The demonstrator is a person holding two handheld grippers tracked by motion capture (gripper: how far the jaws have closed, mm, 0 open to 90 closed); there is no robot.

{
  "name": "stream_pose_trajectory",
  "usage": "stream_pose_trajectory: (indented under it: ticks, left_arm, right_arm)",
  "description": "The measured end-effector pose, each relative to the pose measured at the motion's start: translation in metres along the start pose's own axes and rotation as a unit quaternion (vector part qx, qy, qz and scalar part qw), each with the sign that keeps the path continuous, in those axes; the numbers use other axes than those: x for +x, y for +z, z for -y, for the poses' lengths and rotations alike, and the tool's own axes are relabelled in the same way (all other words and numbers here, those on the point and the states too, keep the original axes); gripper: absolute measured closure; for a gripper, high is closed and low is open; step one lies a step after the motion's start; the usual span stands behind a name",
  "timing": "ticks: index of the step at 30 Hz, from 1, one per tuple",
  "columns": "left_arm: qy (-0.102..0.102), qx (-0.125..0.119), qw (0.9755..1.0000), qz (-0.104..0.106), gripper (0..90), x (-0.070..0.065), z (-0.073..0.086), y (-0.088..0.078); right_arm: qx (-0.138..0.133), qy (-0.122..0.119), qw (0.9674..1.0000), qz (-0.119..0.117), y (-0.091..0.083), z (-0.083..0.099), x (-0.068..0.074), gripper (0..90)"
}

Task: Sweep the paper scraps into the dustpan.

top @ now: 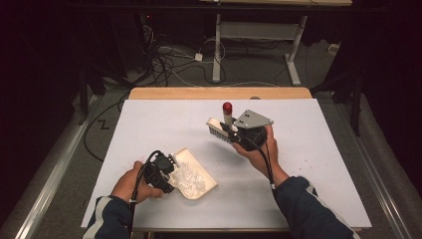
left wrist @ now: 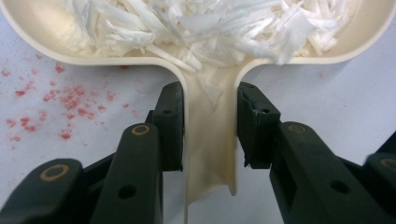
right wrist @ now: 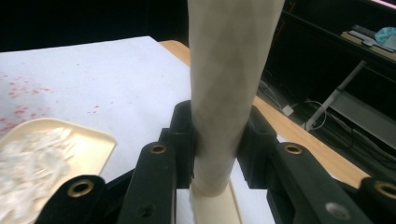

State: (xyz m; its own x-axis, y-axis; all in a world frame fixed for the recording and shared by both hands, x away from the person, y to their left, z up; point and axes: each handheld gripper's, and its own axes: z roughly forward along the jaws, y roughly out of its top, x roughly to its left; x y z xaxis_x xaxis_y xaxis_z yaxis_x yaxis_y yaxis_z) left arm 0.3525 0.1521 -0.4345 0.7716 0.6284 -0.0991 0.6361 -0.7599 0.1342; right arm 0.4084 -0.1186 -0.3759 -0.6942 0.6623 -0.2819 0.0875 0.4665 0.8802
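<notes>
1. The left hand-held gripper (left wrist: 209,128) clamps the handle of the cream dustpan (top: 200,180), which rests on the tabletop (top: 308,164) loaded with white shreds (left wrist: 219,28); tilting it could spill them.
2. The right hand-held gripper (right wrist: 217,140) pinches the brush (top: 221,129) handle (raised mid-table); a loose grip might let it swivel.

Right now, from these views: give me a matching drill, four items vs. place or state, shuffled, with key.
Column 1
1. dustpan
2. brush
3. white shreds
4. red specks

Column 2
A. scattered on the white table
B. piled inside the pan
C. handle clamped by the right gripper, lifted off the table
D. handle clamped by the left gripper, resting on the table

Pairs: 1-D, 2-C, 3-B, 4-A
</notes>
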Motion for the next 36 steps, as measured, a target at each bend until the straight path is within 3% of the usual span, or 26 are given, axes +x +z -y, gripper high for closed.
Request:
stream_pose_trajectory:
  ticks: [2,6,10,12,16,24,26,30,32,36]
  left_arm:
    - [0.000,0.001,1.0000,-0.002,63.2,0.000,0.000,0.000]
    - [-0.002,-0.006,1.0000,0.002,63.1,0.002,0.000,0.000]
    - [-0.005,-0.007,0.9999,0.006,63.1,0.003,-0.001,0.001]
    - [-0.005,-0.006,0.9999,0.007,63.1,0.004,-0.001,0.001]
    - [-0.004,-0.005,1.0000,0.007,63.1,0.004,-0.002,0.001]
    - [-0.006,-0.006,1.0000,0.005,63.1,0.004,0.000,0.001]
    - [-0.007,-0.006,0.9999,0.004,63.1,0.003,0.000,0.001]
    - [-0.005,-0.004,1.0000,0.003,63.1,0.003,0.000,0.001]
    - [-0.006,-0.005,1.0000,0.004,63.0,0.003,0.000,0.001]
    - [-0.008,-0.007,0.9999,0.006,63.0,0.004,0.000,0.000]
  right_arm:
    - [0.004,-0.010,0.9999,0.011,0.013,0.002,0.000,71.0]
    - [0.008,-0.011,0.9999,0.008,0.033,0.003,0.002,71.0]
    - [0.021,-0.010,0.9982,-0.055,0.037,0.003,0.014,71.0]
    - [0.029,-0.026,0.9969,-0.069,0.032,0.004,0.023,70.9]
    - [0.034,-0.036,0.9943,-0.094,0.018,0.007,0.035,70.8]
    - [0.027,-0.016,0.9898,-0.139,-0.014,0.009,0.051,70.9]
    - [0.018,-0.012,0.9859,-0.166,-0.023,0.008,0.058,71.0]
    - [-0.001,-0.024,0.9846,-0.173,-0.039,0.004,0.065,71.0]
    - [-0.011,-0.024,0.9866,-0.161,-0.046,0.002,0.063,71.0]
    - [-0.025,0.002,0.9874,-0.156,-0.056,0.002,0.049,70.9]
